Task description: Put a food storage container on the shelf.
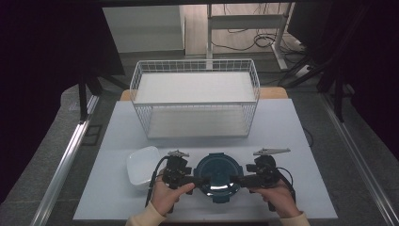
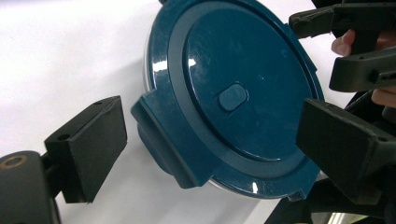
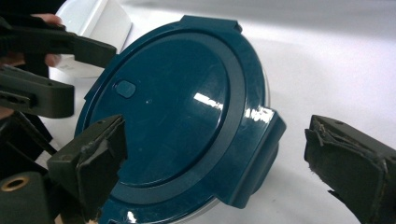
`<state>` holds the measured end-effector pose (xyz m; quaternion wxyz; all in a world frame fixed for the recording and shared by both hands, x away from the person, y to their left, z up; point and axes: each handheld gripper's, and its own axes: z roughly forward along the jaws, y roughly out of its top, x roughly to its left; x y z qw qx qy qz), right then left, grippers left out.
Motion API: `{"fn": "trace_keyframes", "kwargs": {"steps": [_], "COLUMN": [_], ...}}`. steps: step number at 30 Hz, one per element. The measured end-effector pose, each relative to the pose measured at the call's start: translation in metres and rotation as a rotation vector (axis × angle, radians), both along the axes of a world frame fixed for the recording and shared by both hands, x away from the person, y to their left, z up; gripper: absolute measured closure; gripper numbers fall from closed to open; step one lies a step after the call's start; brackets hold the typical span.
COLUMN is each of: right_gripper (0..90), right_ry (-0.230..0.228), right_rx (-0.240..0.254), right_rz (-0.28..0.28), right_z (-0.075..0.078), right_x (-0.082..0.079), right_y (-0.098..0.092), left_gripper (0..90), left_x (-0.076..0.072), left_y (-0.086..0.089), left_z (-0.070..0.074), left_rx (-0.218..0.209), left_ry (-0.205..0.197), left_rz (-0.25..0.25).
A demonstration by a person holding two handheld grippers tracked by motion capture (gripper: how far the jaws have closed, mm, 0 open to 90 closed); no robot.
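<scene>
A round container with a dark blue lid (image 1: 218, 178) sits at the table's front middle. My left gripper (image 1: 201, 181) comes at it from the left and my right gripper (image 1: 235, 179) from the right. In the left gripper view the left gripper (image 2: 215, 144) is open, its jaws straddling a latch tab (image 2: 163, 144) on the lid (image 2: 233, 84) without touching it. In the right gripper view the right gripper (image 3: 224, 163) is open too, one jaw over the lid (image 3: 173, 102), the other beyond the opposite latch tab (image 3: 257, 158).
A white square bowl (image 1: 143, 165) stands just left of the container, close to my left hand; it also appears as the white bowl (image 3: 95, 23) in the right gripper view. A white wire basket (image 1: 195, 96) with a shelf occupies the table's far half.
</scene>
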<state>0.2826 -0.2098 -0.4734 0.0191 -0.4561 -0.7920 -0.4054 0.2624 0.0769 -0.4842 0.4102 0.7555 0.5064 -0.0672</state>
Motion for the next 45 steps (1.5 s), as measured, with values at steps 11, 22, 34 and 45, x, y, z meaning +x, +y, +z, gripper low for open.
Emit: {"fn": "trace_keyframes", "kwargs": {"steps": [11,22,34,45], "right_gripper": [5.2,6.5,14.2,26.4], "right_ry": [0.061,0.109,0.167,0.239], "right_rx": [0.029,0.06,0.068,0.164], "right_rz": [-0.019,-0.034,-0.068,-0.123], "right_z": [-0.012,-0.016,-0.022,-0.026], "right_x": [0.002,0.003,0.002,0.006], "right_y": [0.004,0.004,0.006,-0.006], "left_gripper": [5.9,9.7,14.5,23.2], "left_x": [0.011,0.015,0.016,0.014], "left_y": [-0.006,-0.009,-0.006,0.001], "left_z": [-0.014,-0.023,-0.027,-0.026], "left_rx": [-0.031,-0.079,-0.129,-0.176], "left_ry": [0.098,0.151,0.203,0.209], "left_rz": [0.012,-0.019,0.009,0.062]}}
